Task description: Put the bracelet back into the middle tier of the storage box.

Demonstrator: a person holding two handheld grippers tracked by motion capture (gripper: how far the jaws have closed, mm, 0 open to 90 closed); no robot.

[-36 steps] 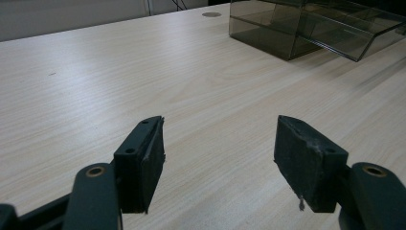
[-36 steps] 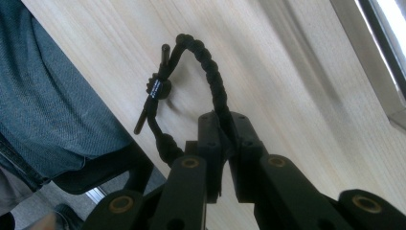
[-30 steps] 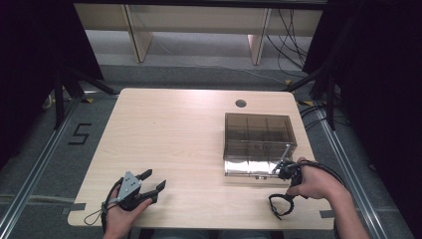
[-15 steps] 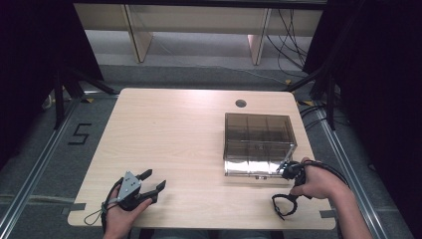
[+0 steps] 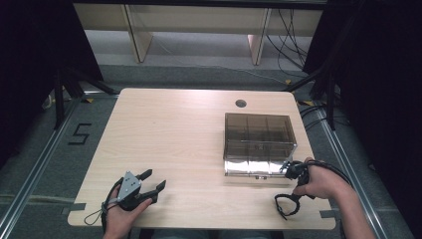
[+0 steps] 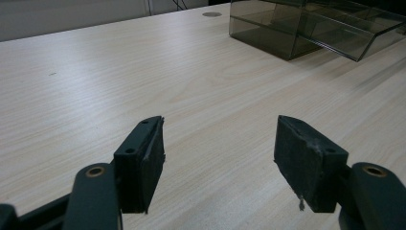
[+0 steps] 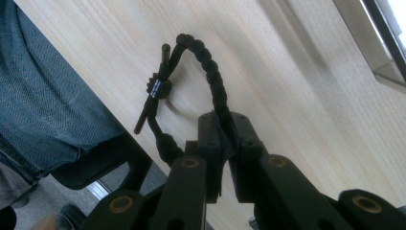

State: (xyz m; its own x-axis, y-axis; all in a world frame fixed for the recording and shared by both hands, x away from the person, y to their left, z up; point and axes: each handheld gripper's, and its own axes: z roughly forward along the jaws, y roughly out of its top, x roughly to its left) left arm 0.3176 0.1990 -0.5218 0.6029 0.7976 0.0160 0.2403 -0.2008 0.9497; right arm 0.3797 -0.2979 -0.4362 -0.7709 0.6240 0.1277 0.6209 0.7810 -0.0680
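The clear smoked compartment box (image 5: pixel 259 143) stands on the right half of the table (image 5: pixel 169 134), its inner dividers visible but its contents not discernible, with its near wall just beside the right hand-held gripper (image 5: pixel 291 169). The right hand-held gripper has its jaws fully closed on a black braided cord loop (image 7: pixel 191 91), which hangs over the table surface close to the near edge, while the left hand-held gripper (image 6: pixel 218 158) rests at the near left corner with its jaws wide apart and nothing between them. Bare table lies between the two hand-held grippers and left of and beyond the box, up to the round cable hole (image 5: pixel 241 103) near the far edge
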